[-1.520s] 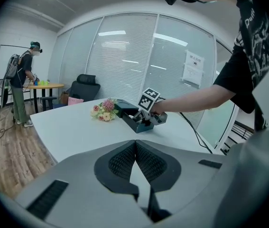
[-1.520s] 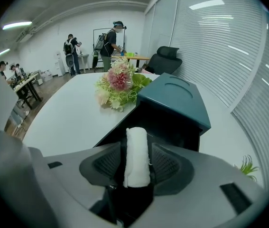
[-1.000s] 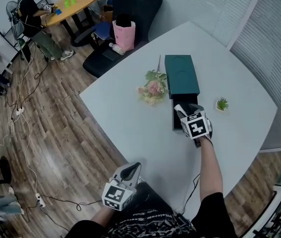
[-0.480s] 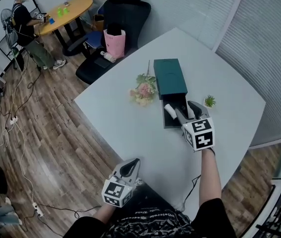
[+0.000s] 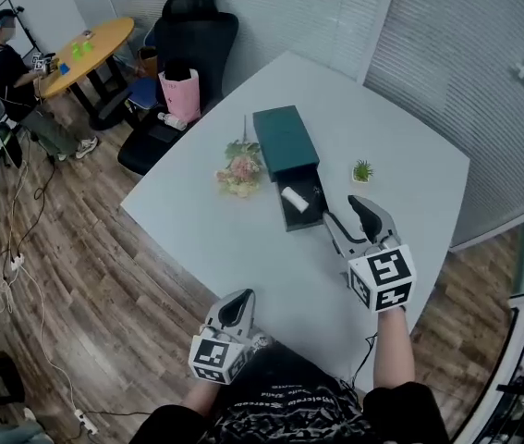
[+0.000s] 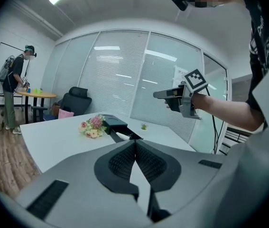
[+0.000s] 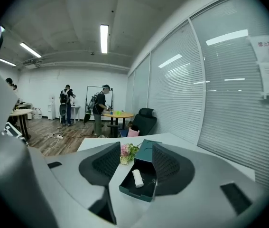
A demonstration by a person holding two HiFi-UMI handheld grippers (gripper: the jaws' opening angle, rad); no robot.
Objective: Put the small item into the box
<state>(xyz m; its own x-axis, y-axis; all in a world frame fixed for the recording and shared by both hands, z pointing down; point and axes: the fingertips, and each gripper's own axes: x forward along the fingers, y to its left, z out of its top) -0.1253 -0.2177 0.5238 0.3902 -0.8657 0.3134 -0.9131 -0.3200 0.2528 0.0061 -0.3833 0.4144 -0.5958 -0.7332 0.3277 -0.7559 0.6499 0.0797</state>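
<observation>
Far off at the left, a person (image 5: pixel 14 70) stands by a round wooden table (image 5: pixel 91 49) on the plank floor, with a black office chair (image 5: pixel 192 35) and a pink bag (image 5: pixel 178 95) just beyond the near white table (image 5: pixel 197 225). Low at the table's near edge, the left gripper (image 5: pixel 235 307) hangs close to the person's body; in the left gripper view its ribbed pads meet at the tip, so the jaws are closed with nothing between them.

Further right, a small bunch of pink flowers (image 5: pixel 241 167) lies on the tabletop, just beside the dark green box (image 5: pixel 285 140). The box's tray (image 5: pixel 310 213) is slid out toward the person. The small item (image 5: pixel 294 199), a white roll, lies inside that tray, apart from both grippers. A tiny potted plant (image 5: pixel 361 170) stands just right of the box.

At the right, the right gripper (image 5: pixel 347 216) is raised above the table, near the open tray and pointing toward it. Its jaws stand wide apart and have just been closing a little; they grip nothing, and the right gripper view shows the tray and roll framed between them at a distance.
</observation>
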